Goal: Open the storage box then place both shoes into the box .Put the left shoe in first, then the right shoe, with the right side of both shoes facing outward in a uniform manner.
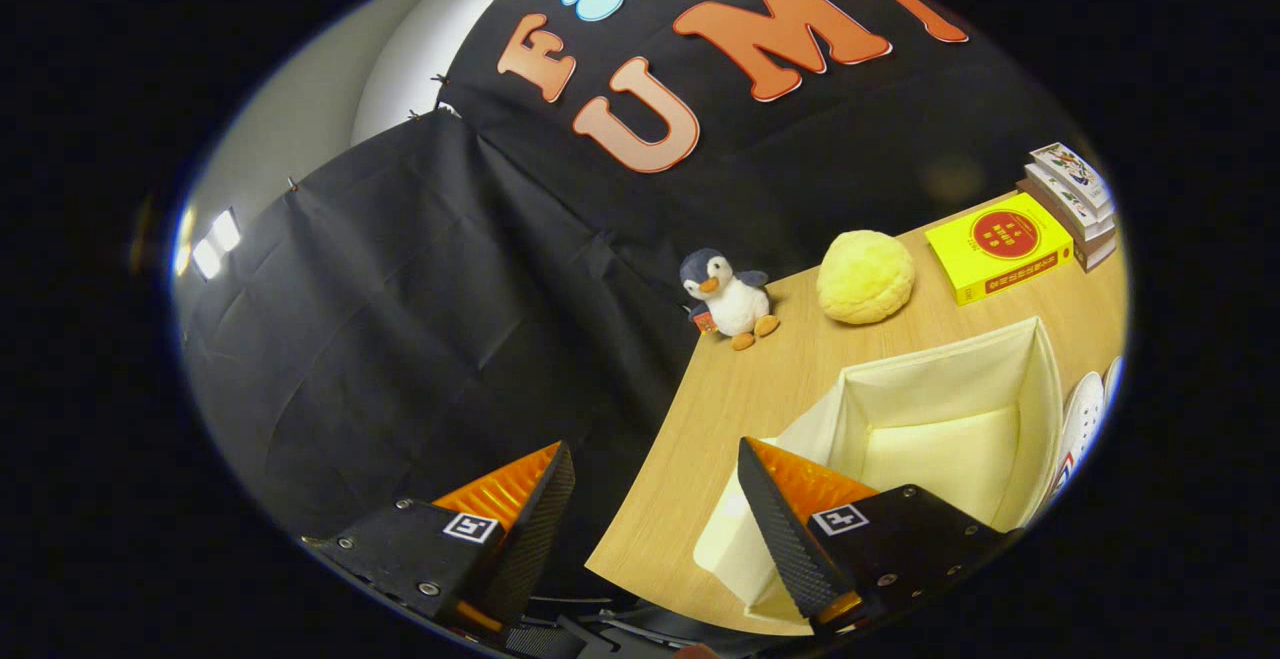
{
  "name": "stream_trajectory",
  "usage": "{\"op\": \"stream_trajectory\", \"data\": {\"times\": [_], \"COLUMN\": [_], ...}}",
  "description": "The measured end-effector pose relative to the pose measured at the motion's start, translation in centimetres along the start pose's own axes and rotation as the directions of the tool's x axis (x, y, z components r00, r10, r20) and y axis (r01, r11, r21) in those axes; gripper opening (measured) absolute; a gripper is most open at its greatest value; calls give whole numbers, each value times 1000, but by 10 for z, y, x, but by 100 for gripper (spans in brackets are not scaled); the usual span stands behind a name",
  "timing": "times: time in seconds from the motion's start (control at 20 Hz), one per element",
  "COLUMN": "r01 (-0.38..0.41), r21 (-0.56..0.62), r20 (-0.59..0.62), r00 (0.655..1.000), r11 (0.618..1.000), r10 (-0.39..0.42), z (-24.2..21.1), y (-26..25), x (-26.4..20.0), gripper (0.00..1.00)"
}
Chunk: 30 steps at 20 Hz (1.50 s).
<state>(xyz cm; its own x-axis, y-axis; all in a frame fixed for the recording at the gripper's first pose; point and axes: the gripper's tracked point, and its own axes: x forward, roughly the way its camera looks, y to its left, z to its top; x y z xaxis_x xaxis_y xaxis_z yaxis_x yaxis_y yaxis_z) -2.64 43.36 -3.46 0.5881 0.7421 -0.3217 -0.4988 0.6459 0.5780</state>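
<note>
On wooden table (740, 389), open storage box (1000, 379), hand-held gripper (655, 499) spread

Open cream fabric storage box (950, 409), white shoe (1085, 419) just beside it.

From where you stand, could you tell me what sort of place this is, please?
Probably a staged recording booth, not a lived-in room. Black cloth walls in a wooden table set with props: a toy penguin, a yellow book and an open storage box. The gripper is open, holding nothing.
</note>
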Motion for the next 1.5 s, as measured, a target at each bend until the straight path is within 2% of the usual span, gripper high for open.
{"op": "stream_trajectory", "data": {"times": [0.25, 0.5, 1.0, 1.25, 1.5], "r01": [99, 219, 447, 518, 541], "r21": [21, 53, 87, 99, 108], "r20": [44, 104, 146, 101, 45], "r00": [994, 969, 878, 844, 835], "r11": [995, 974, 891, 850, 834], "r10": [-99, -224, -455, -526, -548], "z": [10, 23, 22, 6, -4], "y": [-45, -100, -220, -269, -297], "x": [-32, -81, -180, -210, -227], "gripper": [98, 98, 98, 98, 98]}}
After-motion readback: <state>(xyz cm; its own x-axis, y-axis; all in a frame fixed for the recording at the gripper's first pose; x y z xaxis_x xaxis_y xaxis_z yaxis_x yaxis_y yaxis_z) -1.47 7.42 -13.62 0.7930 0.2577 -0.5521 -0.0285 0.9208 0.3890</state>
